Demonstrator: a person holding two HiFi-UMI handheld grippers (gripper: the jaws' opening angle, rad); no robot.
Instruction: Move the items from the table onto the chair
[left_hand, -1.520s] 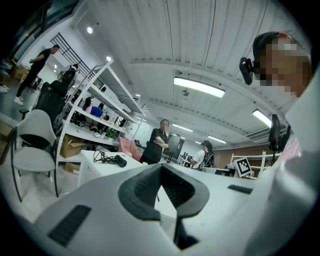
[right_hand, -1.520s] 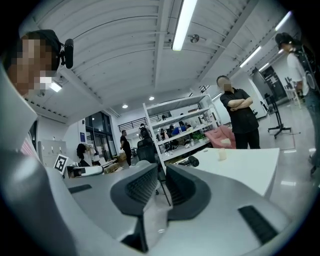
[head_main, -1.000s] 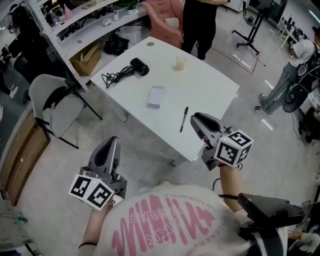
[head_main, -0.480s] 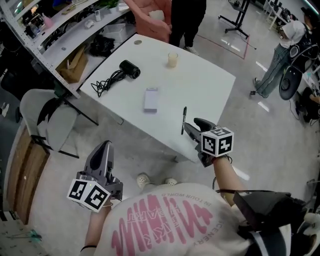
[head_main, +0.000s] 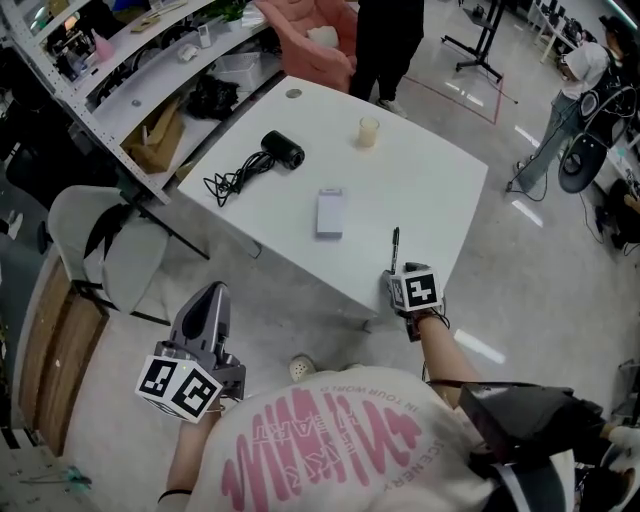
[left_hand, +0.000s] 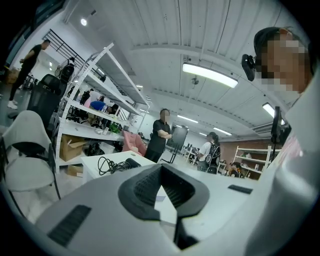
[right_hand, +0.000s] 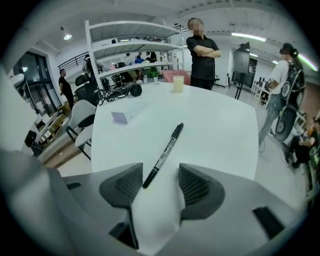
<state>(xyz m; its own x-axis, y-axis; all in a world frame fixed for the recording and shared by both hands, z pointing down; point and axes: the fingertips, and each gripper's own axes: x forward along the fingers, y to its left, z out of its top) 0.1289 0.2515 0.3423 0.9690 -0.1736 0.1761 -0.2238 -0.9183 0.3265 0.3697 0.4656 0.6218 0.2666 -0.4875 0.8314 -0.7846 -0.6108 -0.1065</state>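
Right gripper (right_hand: 159, 178): jaws just opening, standing apart; pen (right_hand: 165, 152) starts between them, untouched, running toward one o'clock.

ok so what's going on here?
A person works two tongs at a white table. The right tongs have just been opening and straddle the near end of a black pen, not gripping it. The left tongs hang shut and empty short of the table. Hair dryer, box and cup lie on it; nothing is on the chair.
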